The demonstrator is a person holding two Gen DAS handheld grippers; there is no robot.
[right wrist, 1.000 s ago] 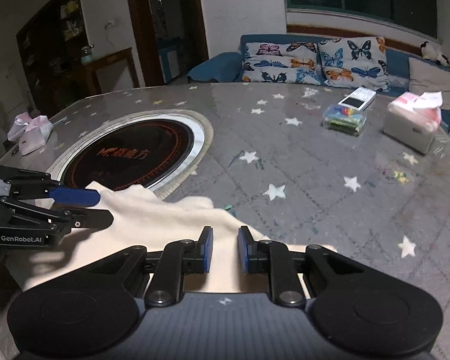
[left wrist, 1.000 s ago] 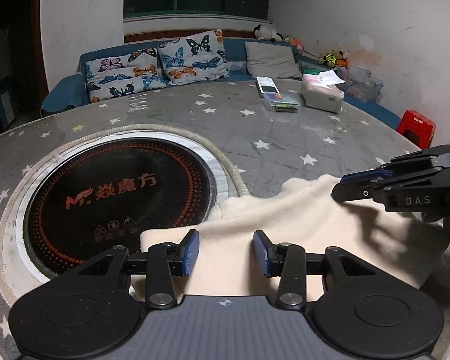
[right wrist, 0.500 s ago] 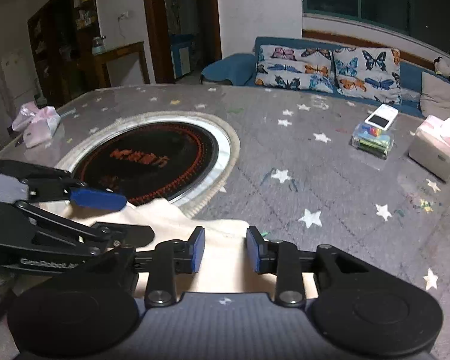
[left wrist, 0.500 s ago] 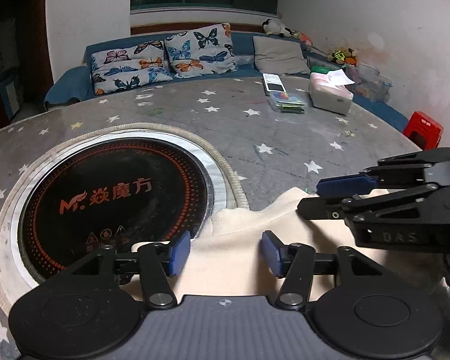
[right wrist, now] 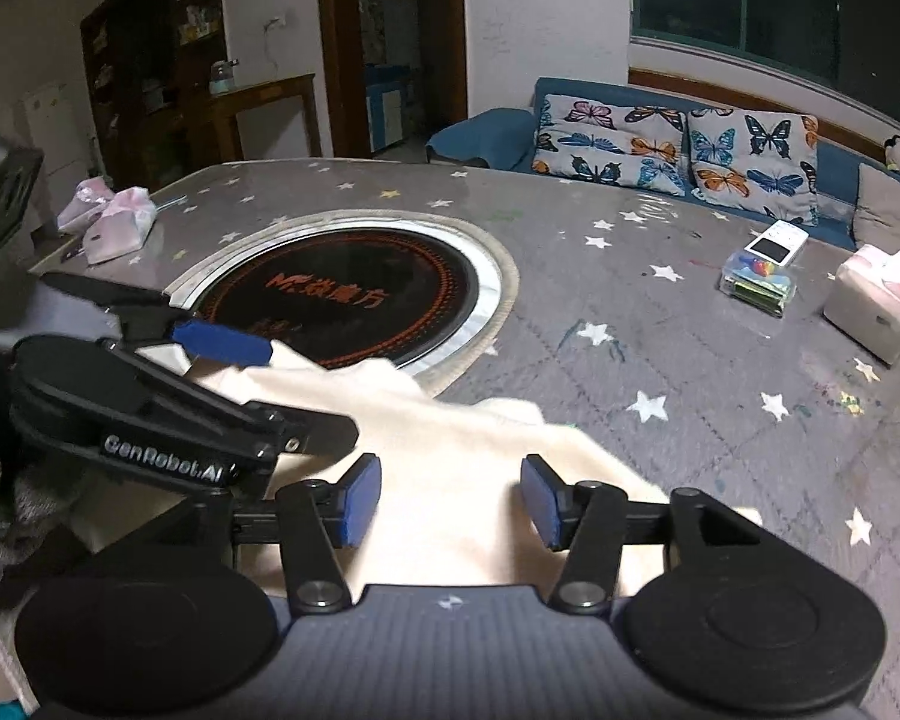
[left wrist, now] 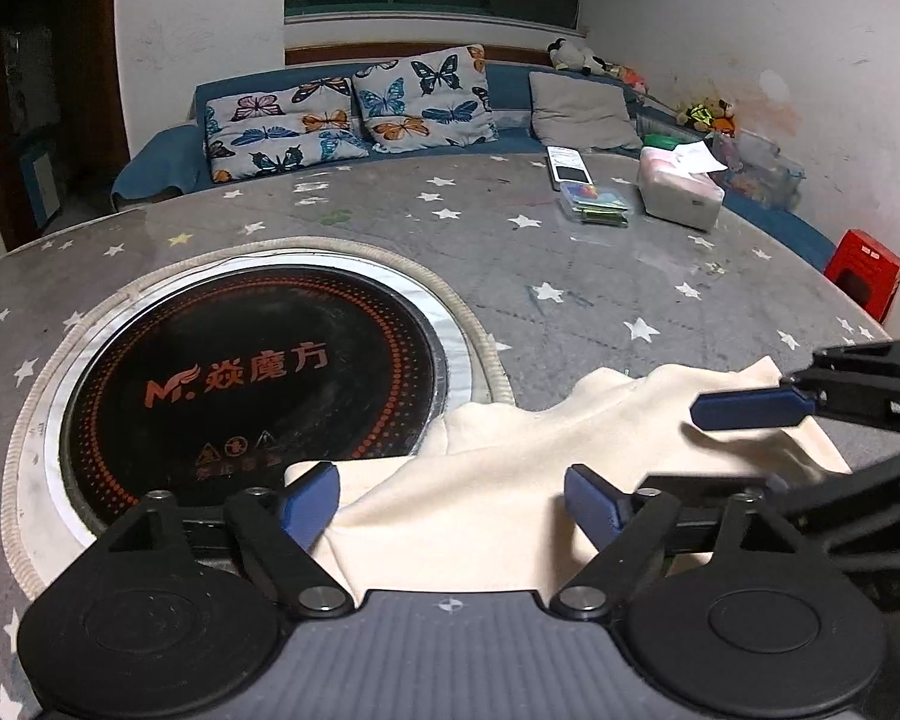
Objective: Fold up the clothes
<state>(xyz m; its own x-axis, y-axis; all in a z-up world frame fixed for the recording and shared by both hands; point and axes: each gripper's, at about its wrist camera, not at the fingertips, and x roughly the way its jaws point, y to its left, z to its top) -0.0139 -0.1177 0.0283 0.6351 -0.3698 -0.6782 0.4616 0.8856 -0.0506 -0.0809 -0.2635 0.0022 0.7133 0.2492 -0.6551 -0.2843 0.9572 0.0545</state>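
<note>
Now, soft cream cloth (left wrist: 480,480) on starry table (left wrist: 570,252).
Left gripper (left wrist: 450,504) and right gripper (right wrist: 450,501) gape wide over its rumpled fleece beside round black hob (left wrist: 252,378).

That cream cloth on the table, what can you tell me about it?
The cloth is a plain cream garment that looks soft and fleecy, with no print. It lies rumpled near the front of the star-patterned table, its far edge wavy, one corner lapping onto the rim of the round black cooktop. The left gripper and right gripper are both open above it, their blue pads apart; whether they touch the fabric is unclear.
</note>
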